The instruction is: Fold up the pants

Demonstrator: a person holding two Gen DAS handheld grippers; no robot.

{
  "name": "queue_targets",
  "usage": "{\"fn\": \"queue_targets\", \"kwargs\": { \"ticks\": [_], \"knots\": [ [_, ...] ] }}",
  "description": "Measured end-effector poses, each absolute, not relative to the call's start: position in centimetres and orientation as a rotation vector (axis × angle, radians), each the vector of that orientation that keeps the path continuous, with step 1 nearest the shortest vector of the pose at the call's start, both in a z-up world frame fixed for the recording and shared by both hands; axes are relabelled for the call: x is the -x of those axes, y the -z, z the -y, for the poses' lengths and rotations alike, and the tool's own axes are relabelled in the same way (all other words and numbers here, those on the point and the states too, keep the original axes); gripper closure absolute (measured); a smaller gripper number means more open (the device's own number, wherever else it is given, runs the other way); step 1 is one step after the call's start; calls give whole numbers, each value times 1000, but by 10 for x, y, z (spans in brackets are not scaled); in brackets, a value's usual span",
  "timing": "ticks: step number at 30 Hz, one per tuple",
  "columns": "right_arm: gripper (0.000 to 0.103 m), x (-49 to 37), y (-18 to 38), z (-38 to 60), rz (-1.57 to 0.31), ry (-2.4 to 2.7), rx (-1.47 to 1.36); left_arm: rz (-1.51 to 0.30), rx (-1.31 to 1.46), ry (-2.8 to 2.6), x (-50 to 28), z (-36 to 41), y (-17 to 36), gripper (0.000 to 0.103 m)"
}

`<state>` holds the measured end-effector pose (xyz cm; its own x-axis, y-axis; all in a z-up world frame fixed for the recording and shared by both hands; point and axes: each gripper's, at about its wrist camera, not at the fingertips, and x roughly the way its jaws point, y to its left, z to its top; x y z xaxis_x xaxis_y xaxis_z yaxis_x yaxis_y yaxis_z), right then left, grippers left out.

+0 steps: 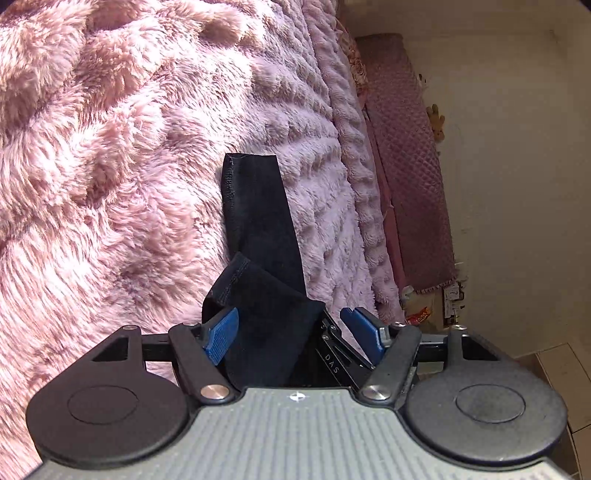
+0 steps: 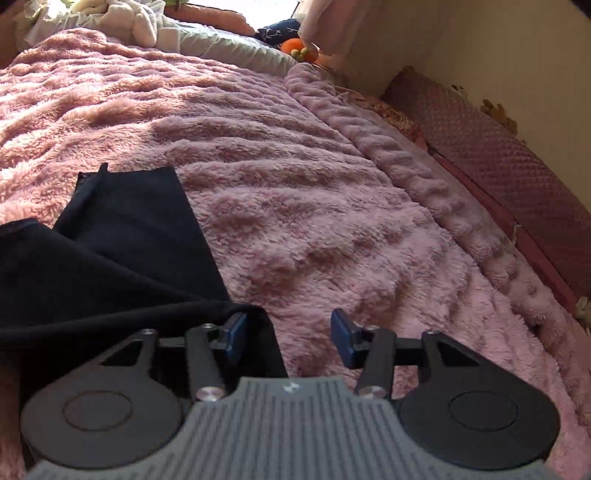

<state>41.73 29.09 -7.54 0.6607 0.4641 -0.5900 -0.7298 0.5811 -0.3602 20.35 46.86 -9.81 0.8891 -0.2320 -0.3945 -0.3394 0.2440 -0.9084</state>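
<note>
The black pants (image 2: pixel 122 240), soft matte knit with stitched hems, lie on a shaggy pink fleece blanket (image 2: pixel 314 192). The right gripper (image 2: pixel 288 334) stands half open, its blue ribbed pads clear of the cloth. The left gripper (image 1: pixel 291 328) gapes wide, a pant fold draped between its jaws, unpinched.

Bed surface: pink fluffy blanket (image 2: pixel 295 184), wide bare stretch ahead and to the right of the right gripper (image 2: pixel 288 338); jaws apart, nothing between the pads. Left side taken by the black pants (image 2: pixel 122 236), cloth draped against the left pad. Far end blocked by pillows and white bedding (image 2: pixel 122 18). Right edge bounded by a raised blanket ridge, then a quilted pink cushion (image 2: pixel 517 173) against the wall (image 2: pixel 461 40).
</note>
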Motion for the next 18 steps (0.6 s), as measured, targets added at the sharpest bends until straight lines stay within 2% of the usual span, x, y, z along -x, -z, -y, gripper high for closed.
{"fn": "queue_targets", "kwargs": {
  "ticks": [4, 10, 13, 18],
  "knots": [
    [59, -404, 66, -282, -381, -737, 599, -576, 1314, -114, -218, -467, 106, 26],
    [59, -320, 81, -272, 22, -943, 1098, -551, 1318, -115, -215, -474, 102, 26],
    [59, -285, 90, -263, 104, -1024, 1239, -539, 1343, -136, -211, -482, 103, 26],
    [59, -246, 92, -259, 154, -1141, 1299, -499, 1329, -132, -202, -487, 94, 26]
  ]
}}
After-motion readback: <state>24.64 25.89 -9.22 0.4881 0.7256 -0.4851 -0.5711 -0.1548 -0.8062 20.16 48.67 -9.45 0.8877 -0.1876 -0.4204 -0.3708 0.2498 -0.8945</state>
